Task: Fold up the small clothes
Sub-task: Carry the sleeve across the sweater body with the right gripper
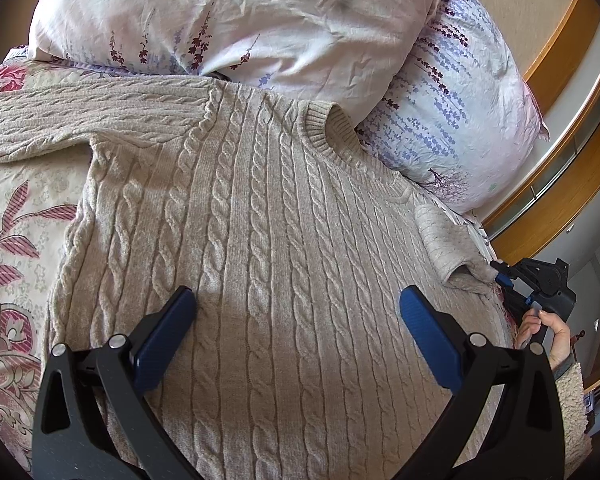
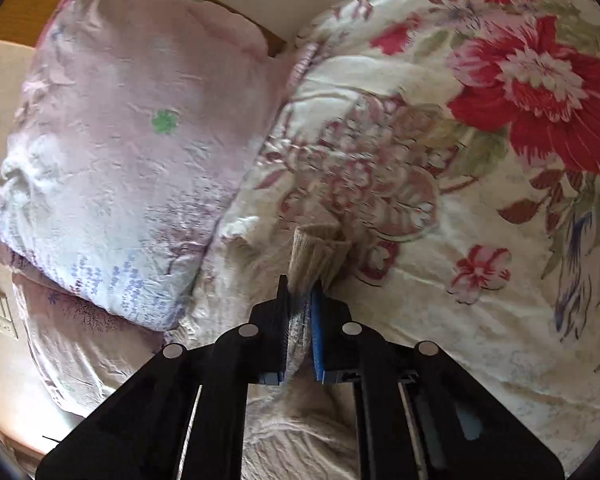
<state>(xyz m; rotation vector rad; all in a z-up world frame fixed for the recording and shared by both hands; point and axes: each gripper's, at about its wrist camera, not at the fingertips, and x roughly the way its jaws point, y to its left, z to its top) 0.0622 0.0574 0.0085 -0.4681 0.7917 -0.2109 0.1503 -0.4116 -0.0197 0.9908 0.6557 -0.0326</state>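
Observation:
A beige cable-knit sweater (image 1: 260, 208) lies flat, front up, on the flowered bedspread (image 1: 16, 200), collar toward the pillows. Its left sleeve (image 1: 80, 116) stretches out to the left. My left gripper (image 1: 298, 308) hovers open over the sweater's body, empty. My right gripper (image 1: 500, 276) is at the far right edge, shut on the cuff of the right sleeve (image 1: 444, 240), which is folded in over the shoulder. In the right wrist view the gripper (image 2: 300, 300) pinches the ribbed cuff (image 2: 318, 252) between its fingers.
Two pale pillows with purple flower prints (image 1: 228, 16) (image 1: 460, 120) lie behind the collar. A wooden headboard (image 1: 560, 52) runs at the right. In the right wrist view a pillow (image 2: 132, 152) and the red-flowered bedspread (image 2: 480, 160) fill the scene.

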